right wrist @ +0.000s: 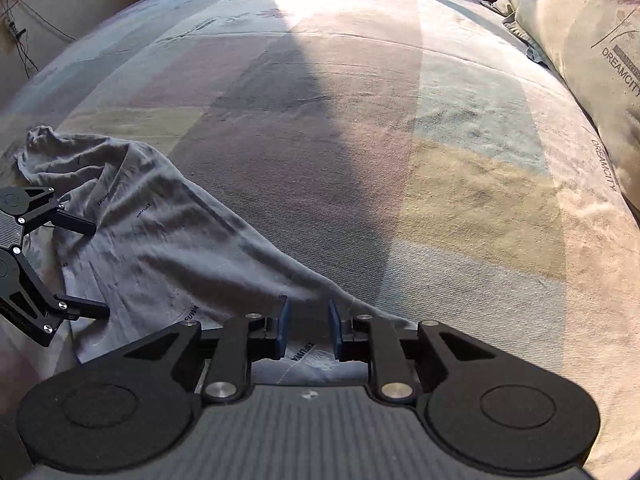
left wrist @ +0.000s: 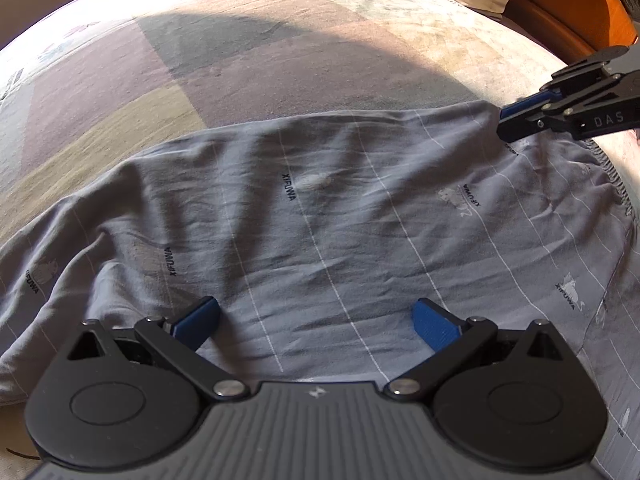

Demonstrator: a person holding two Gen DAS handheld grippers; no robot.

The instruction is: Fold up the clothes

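A grey garment (left wrist: 320, 208) with thin white lines and XIFUWA prints lies wrinkled on the bed, its elastic waistband (left wrist: 618, 188) at the right. My left gripper (left wrist: 316, 308) hovers wide open just over the near part of the cloth, with nothing between its pads. In the right wrist view the same garment (right wrist: 160, 232) stretches away to the left, where the left gripper (right wrist: 100, 268) shows. My right gripper (right wrist: 308, 316) sits at the garment's far edge. Its jaws stand a narrow gap apart, with cloth in the gap and the pads not pressing on it. From the left wrist view the right gripper (left wrist: 503, 120) meets the cloth's far right corner.
The bed sheet (right wrist: 400, 140) has faded patches of colour, with sunlight across its far side. A pillow (right wrist: 592, 60) printed DREAMCITY lies at the right. An orange wooden headboard (left wrist: 568, 4) stands beyond it. Cables (right wrist: 16, 40) hang on the wall at the far left.
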